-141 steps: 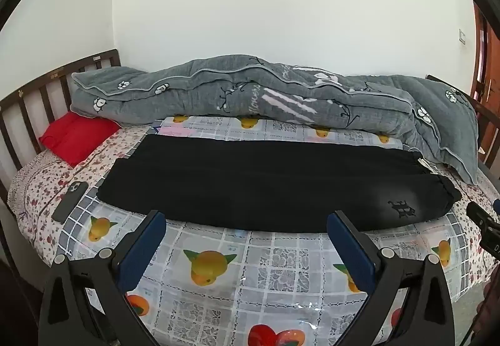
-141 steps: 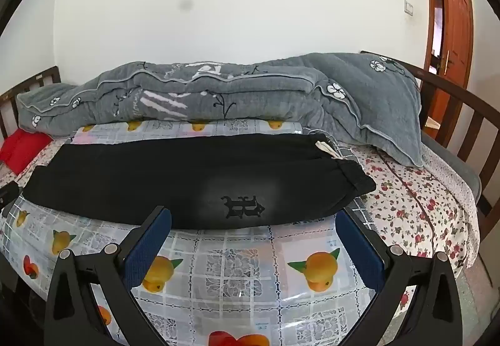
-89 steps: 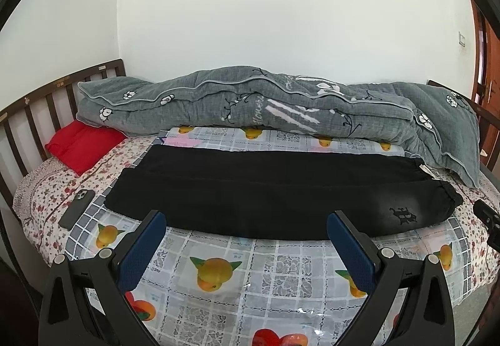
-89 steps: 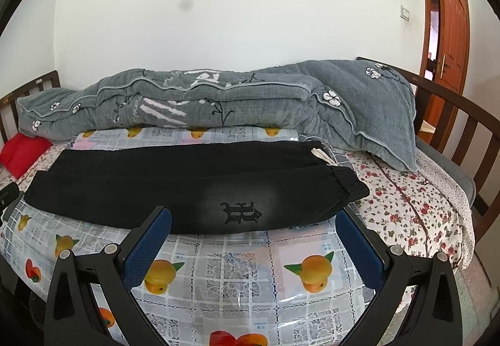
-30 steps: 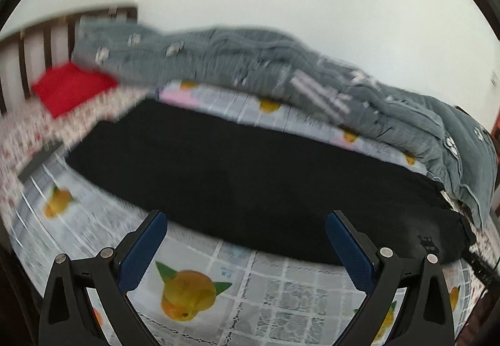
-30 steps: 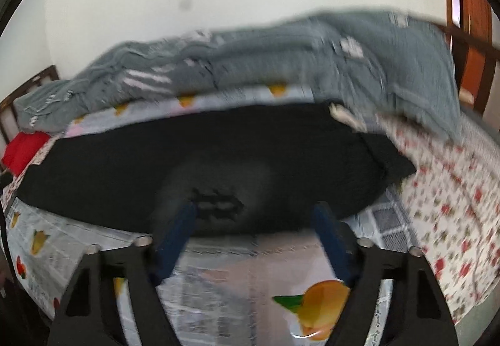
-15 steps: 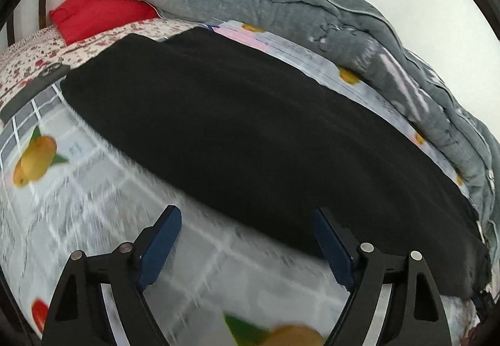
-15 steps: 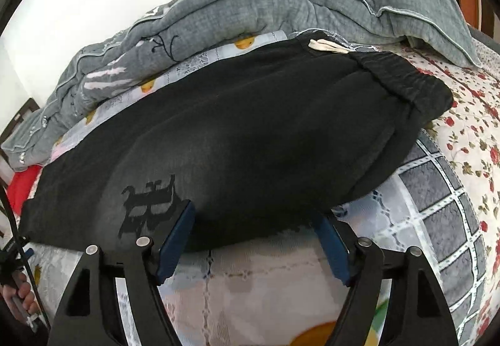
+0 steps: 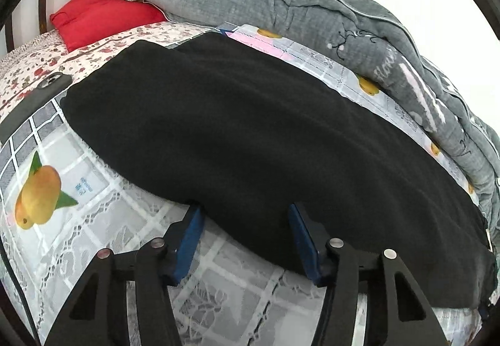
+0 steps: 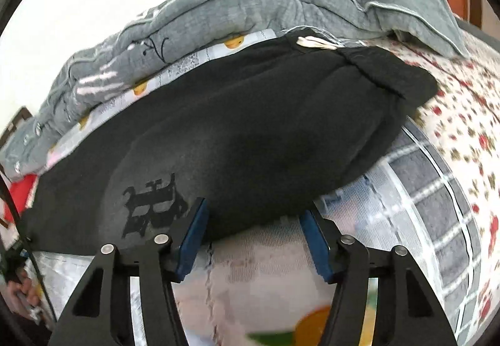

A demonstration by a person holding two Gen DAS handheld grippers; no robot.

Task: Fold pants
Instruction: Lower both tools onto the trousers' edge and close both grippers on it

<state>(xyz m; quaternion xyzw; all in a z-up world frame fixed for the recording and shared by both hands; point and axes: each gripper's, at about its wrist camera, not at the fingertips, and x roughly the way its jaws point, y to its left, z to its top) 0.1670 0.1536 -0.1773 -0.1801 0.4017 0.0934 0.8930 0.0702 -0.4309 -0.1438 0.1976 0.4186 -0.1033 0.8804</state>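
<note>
Pants [image 9: 265, 127] lie flat and lengthwise across the fruit-print mat [image 9: 78, 190] on the bed, waistband [image 10: 390, 71] at the right end, grey quilt [image 9: 312, 12] bunched just behind. Both tools sit at the near long edge, left gripper [image 9: 243, 215] mid-leg and right gripper [image 10: 253, 215] by the logo [image 10: 153, 205], jaws about half-wide and closing with the hem between the pads; can't tell yet whether either has bitten. I'd get the lower pads under all layers without snagging the mat, close both fully, then lift level together so the fold lands straight short of the quilt.
</note>
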